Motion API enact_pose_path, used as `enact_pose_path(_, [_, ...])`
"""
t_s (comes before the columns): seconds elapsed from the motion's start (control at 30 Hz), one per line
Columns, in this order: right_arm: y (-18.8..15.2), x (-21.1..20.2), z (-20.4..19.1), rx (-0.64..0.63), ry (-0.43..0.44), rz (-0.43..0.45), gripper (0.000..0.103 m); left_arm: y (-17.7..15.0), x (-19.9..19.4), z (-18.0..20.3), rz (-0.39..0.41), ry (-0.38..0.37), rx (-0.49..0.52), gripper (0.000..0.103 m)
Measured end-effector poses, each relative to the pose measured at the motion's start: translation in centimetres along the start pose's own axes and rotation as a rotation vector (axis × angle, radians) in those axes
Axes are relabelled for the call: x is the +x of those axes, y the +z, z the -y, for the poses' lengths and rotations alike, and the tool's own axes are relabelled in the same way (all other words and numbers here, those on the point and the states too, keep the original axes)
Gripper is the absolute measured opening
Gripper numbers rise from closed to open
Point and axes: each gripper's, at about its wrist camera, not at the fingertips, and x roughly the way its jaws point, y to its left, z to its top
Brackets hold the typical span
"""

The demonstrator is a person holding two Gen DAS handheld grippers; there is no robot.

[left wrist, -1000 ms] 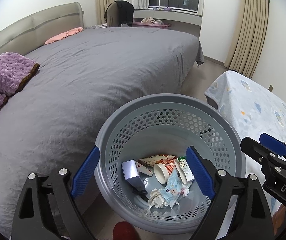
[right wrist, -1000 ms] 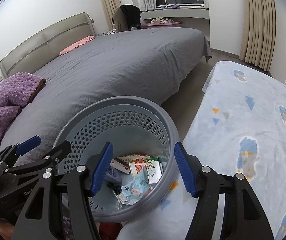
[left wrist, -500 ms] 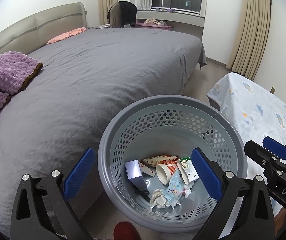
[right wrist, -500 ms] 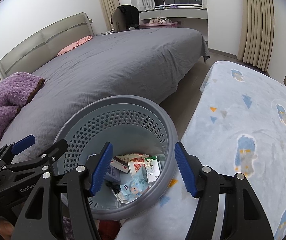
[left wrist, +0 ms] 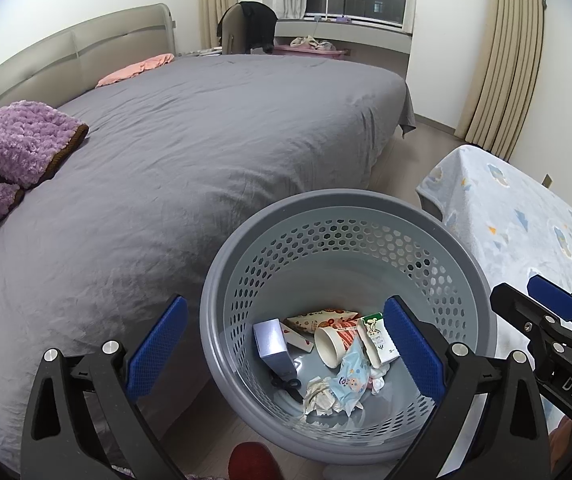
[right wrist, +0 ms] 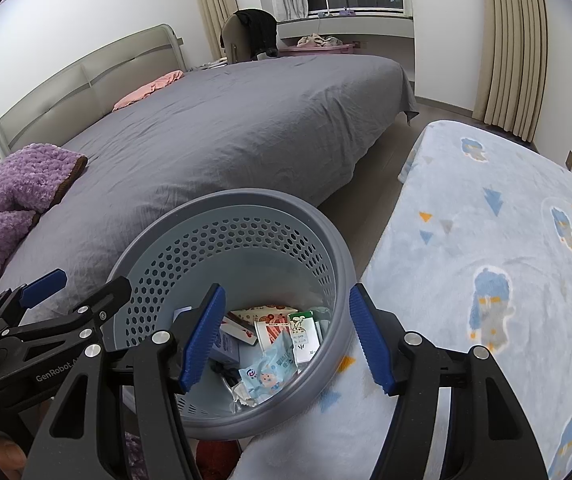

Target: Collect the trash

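Basket (left wrist: 349, 216) floor partly hidden behind left gripper (left wrist: 286, 348) fingers; right gripper (right wrist: 286, 338) likewise. Both spread wide, empty, touching nothing.

Both wrist views look down close into the basket (left wrist: 349, 216) (right wrist: 230, 208), left from bedside, right from blanket (right wrist: 485, 240) side; bed (left wrist: 190, 152) shared.
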Motion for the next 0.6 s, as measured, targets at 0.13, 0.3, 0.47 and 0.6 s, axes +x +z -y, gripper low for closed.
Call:
enact_pose_path(0.13, [-0.03,-0.06,0.10,0.001,-0.001,0.000,0.062,-0.03,0.01,0.03,-0.001,0.001,0.001,0.096])
enact_pose_path(0.3, [-0.08,-0.05,0.11,-0.002,-0.004,0.001,0.062,-0.03,0.03,-0.10,-0.002,0.006,-0.002,0.096])
enact_pose_path(0.47, [-0.13,-0.06,0.21,-0.001,-0.004,0.000,0.062,-0.05,-0.01,-0.08,-0.001,0.012,-0.001,0.096])
enact_pose_path(0.6, [-0.12,-0.07,0.23,-0.001,-0.004,0.001,0.062,-0.02,-0.01,-0.01,0.001,0.012,-0.001,0.096])
